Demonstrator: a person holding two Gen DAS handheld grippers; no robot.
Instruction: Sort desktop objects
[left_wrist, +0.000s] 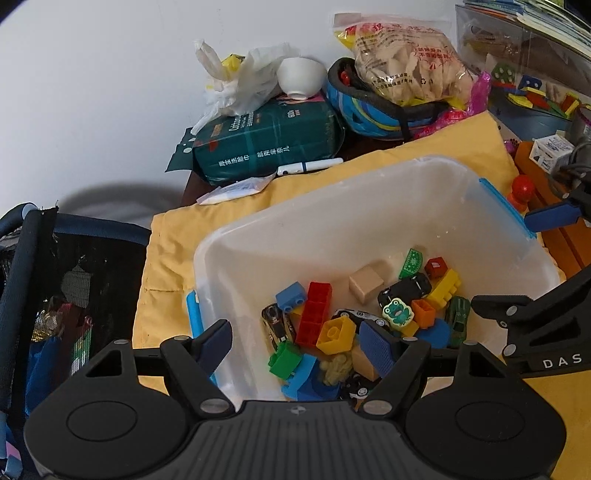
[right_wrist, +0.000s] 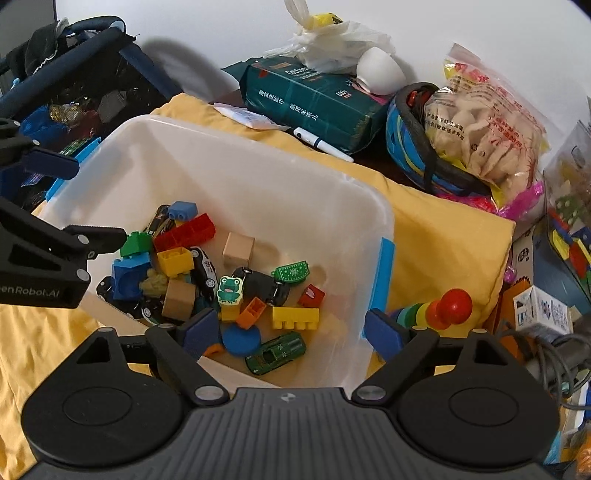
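1. Below both my claws sits the translucent plastic bin (right_wrist: 258, 177) with blue latches, resting on a yellow cloth (right_wrist: 443, 236); both claws tilt down into it.
2. My right claw (right_wrist: 291, 330) is spread wide and released, with nothing between its blue pads (right_wrist: 384, 332). Its right pad hangs just outside the bin's wall, the left one over the toys.
3. Between the right claw's fingers lie a green toy car (right_wrist: 276, 352) and a blue disc (right_wrist: 241, 340); just ahead of them is a yellow toothed brick (right_wrist: 295, 317).
4. Farther ahead of that claw I see a frog figure (right_wrist: 229, 288), a black toy car (right_wrist: 264, 286), a wooden cube (right_wrist: 238, 249) and a red brick (right_wrist: 184, 232).
5. My left claw (left_wrist: 297, 343) is also released, its pads (left_wrist: 376, 349) apart over the near end of the toy pile and pressing on nothing.
6. Between the left claw's fingers sit a yellow hexagonal block (left_wrist: 336, 334) and a green brick (left_wrist: 285, 359); a pale lumpy figure (left_wrist: 336, 367) beside them is too blurred to name, perhaps an animal.
7. Right of the right claw, outside the bin, a rainbow stacking toy (right_wrist: 439, 304) with a red knob lies on its side on the cloth.
8. Beyond the bin, well ahead of both claws, are a dark green package (right_wrist: 314, 103), a white pen (right_wrist: 323, 144), a blue helmet (right_wrist: 417, 155) and a bag of pale snacks (right_wrist: 487, 140).
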